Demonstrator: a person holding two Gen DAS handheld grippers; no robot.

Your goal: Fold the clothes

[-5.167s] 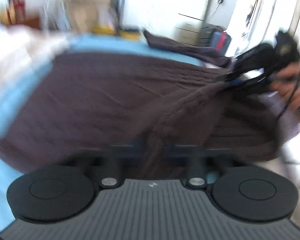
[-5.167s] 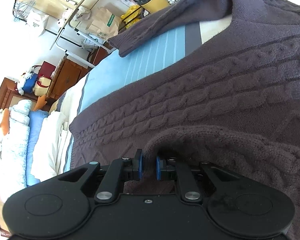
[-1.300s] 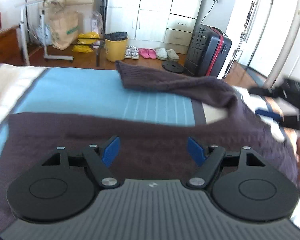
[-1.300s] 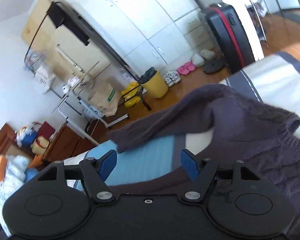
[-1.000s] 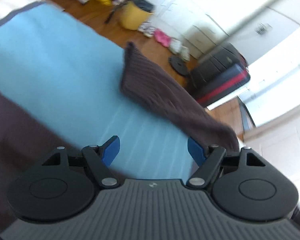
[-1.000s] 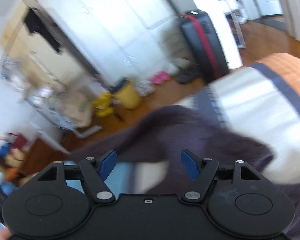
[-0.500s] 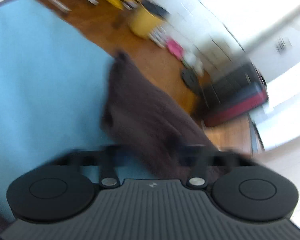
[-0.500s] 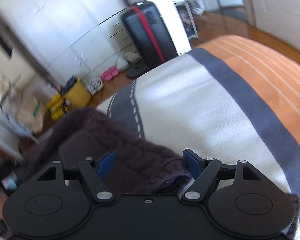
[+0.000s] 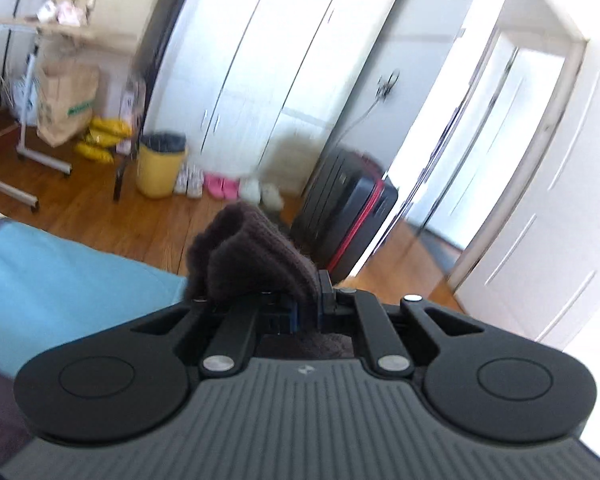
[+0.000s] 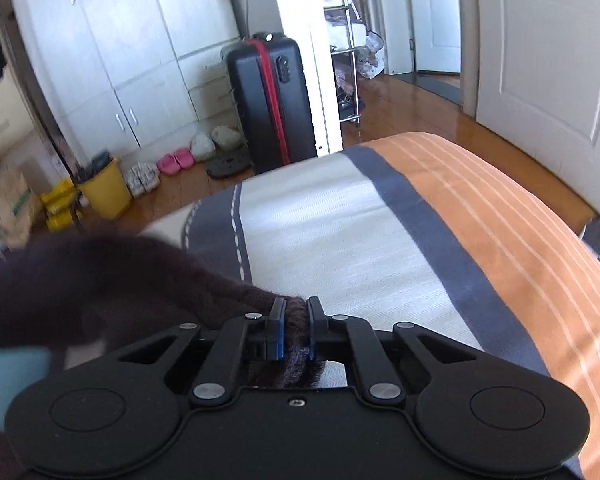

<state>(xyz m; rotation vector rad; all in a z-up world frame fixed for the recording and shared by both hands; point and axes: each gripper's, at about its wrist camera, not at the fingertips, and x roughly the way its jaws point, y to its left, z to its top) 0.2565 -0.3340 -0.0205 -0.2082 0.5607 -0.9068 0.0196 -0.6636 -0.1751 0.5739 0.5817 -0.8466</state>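
My left gripper (image 9: 307, 314) jaws clamped on the sweater (image 9: 256, 256) cuff, lifted over the bed (image 9: 60, 264), right gripper (image 10: 294, 334) jaws closing on knit (pads already pressing), suitcase (image 10: 268, 100) beyond.

From the left view I can't see most of the sweater (image 9: 252, 256); only a bunched end rises past the left tool (image 9: 306, 312). On the right view the knit (image 10: 100, 280) smears into blur at the frame's left edge, and the bed (image 10: 480, 248) is cut off at right.
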